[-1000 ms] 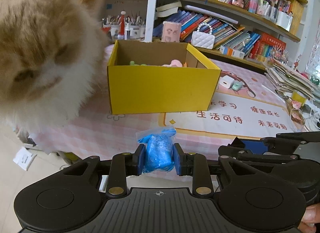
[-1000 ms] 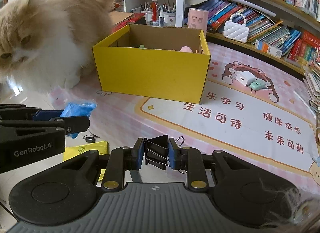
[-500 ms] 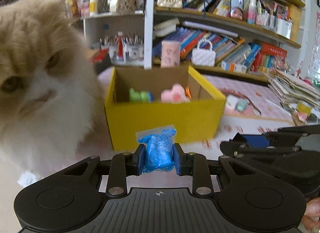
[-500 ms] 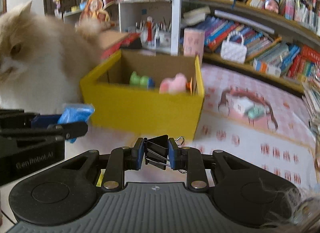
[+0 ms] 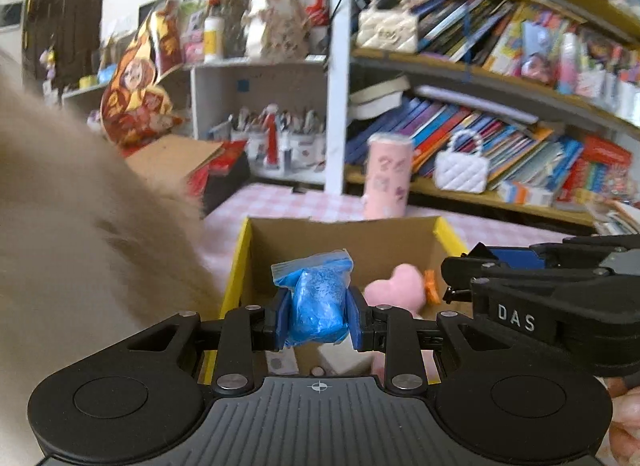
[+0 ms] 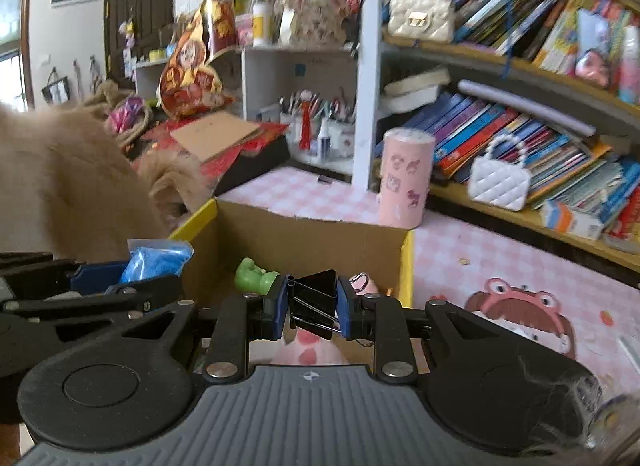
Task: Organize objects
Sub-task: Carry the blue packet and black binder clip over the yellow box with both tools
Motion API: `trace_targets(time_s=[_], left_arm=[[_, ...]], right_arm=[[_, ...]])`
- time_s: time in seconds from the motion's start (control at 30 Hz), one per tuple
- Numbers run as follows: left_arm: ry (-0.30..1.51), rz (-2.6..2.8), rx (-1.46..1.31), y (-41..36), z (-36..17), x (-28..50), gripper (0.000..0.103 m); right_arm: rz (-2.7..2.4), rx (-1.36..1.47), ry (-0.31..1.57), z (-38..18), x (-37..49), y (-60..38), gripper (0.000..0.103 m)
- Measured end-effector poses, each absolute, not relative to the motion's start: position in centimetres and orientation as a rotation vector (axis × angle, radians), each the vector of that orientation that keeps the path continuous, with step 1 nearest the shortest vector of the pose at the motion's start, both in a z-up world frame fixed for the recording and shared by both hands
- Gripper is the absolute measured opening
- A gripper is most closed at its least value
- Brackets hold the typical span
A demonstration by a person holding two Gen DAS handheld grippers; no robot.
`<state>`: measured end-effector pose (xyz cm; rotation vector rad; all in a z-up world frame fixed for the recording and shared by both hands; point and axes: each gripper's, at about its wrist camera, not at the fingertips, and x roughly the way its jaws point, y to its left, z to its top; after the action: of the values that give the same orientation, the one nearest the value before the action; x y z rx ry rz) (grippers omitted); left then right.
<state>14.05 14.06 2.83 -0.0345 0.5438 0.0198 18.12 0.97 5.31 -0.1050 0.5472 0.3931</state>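
The left tongs [image 5: 319, 320] pinch a blue bag [image 5: 318, 306] and the right tongs [image 6: 311, 313] pinch a binder clip [image 6: 314, 298], both over the yellow box [image 6: 407, 266]. Delivery is in hand; next, I judge, both must spread to drop them in, clear of the cat [image 5: 80, 246] at the box's left edge.

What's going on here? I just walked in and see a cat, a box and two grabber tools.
A person is tidying small things into the yellow box. The left gripper is shut on a blue bag, the right gripper on a black binder clip; both hover over the open box, nothing released yet. A green toy and pink heart already lie inside. The cat sits beside the box.
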Motion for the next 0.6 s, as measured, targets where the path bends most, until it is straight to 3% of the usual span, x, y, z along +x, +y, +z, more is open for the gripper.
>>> trace_targets(time_s=[0.3, 0.6], left_arm=[[0.685, 0.096, -0.043, 14.2, -0.9, 18.6, 0.028], [0.747, 0.1, -0.035, 13.6, -2.1, 19.7, 0.03]], right_arm=[[0.44, -0.166, 0.713, 1.5, 26.1, 3.4, 0.024], [0.466, -0.207, 0.803, -0.1, 27.9, 4.2, 0.024]])
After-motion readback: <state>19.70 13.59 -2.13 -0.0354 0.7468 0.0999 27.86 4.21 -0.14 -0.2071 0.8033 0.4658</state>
